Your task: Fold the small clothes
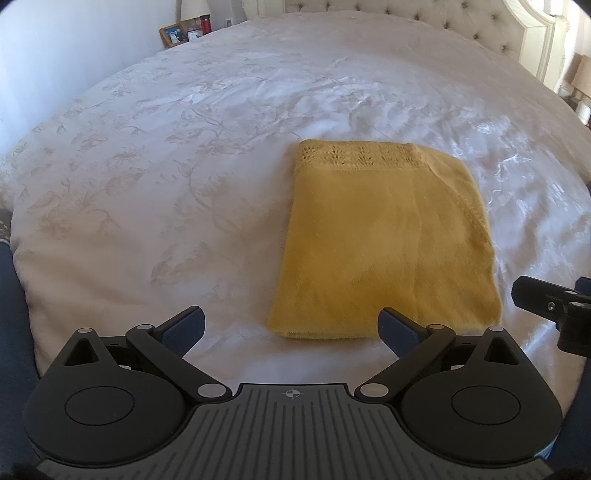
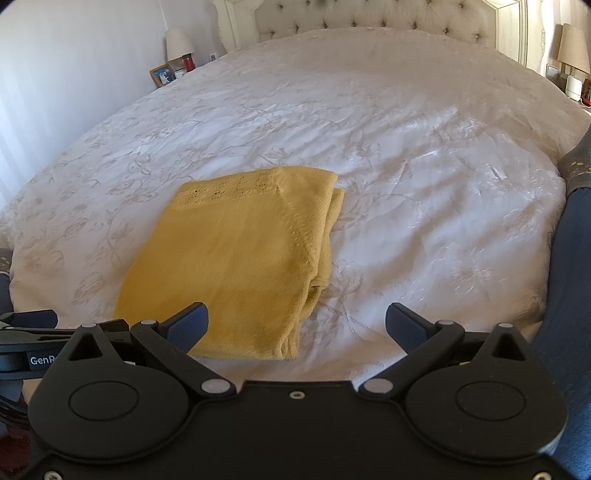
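Observation:
A yellow knitted garment point(image 1: 384, 243) lies folded into a flat rectangle on the white bed cover point(image 1: 166, 192), its lace-pattern band at the far end. In the right wrist view the garment point(image 2: 236, 266) shows stacked layers along its right edge. My left gripper point(image 1: 293, 325) is open and empty, just short of the garment's near edge. My right gripper point(image 2: 297, 325) is open and empty, over the garment's near right corner. The right gripper's body shows at the right edge of the left wrist view point(image 1: 554, 306).
The bed's tufted headboard point(image 2: 369, 18) stands at the back. A nightstand with a photo frame point(image 2: 161, 75), a red candle and a lamp is at the far left; another lamp point(image 2: 572, 44) is at the far right. The person's dark blue clothing point(image 2: 569, 295) is at the right.

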### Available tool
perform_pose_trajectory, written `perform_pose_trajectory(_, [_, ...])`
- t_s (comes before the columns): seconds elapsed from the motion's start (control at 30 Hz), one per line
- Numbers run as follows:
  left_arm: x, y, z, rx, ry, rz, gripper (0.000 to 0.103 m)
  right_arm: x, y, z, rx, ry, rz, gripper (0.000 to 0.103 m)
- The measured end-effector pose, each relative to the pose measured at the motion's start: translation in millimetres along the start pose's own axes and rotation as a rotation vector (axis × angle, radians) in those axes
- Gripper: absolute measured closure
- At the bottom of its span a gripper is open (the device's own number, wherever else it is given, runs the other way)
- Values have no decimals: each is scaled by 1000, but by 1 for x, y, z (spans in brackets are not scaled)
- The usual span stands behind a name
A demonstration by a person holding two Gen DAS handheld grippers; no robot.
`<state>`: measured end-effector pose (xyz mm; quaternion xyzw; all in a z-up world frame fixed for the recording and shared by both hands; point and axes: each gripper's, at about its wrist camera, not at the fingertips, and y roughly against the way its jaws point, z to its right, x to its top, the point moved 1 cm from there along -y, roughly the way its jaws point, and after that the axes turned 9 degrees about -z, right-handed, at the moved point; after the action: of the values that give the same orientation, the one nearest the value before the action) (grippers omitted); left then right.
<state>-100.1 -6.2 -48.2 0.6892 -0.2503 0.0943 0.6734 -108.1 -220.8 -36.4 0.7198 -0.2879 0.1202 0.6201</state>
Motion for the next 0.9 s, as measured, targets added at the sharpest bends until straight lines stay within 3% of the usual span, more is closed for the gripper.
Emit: perform_pose_trajectory(0.9, [0, -5, 1, -6, -4, -18, 2, 0, -6, 2, 24, -4, -19, 1])
